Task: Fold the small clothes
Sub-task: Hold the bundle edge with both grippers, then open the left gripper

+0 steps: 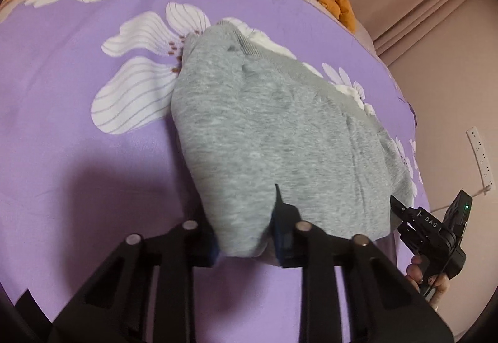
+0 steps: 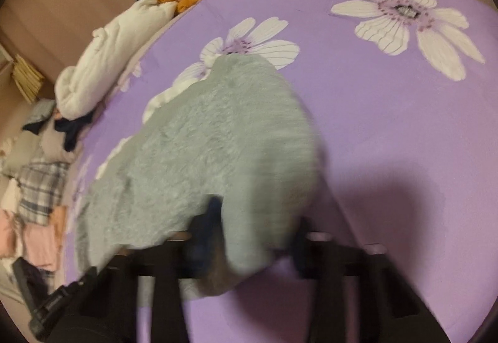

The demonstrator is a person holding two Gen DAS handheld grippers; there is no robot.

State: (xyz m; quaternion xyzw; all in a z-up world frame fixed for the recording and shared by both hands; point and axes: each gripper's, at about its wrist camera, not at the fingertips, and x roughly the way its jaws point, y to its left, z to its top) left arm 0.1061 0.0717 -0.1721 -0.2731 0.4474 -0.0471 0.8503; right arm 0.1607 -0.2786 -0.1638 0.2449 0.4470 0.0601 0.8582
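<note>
Both grippers were clamped on the near hem of the grey fleece-lined knit garment [image 1: 274, 131] lying on the purple flower-print bedsheet [image 1: 77, 100]: left gripper [image 1: 246, 237] on one corner, right gripper [image 2: 258, 237] on the other.

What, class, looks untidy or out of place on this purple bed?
The grey garment lies bunched, white lining poking out at its far edge. Both the left gripper and right gripper pinch its near edge. Loose clothes sit heaped beside the bed.
</note>
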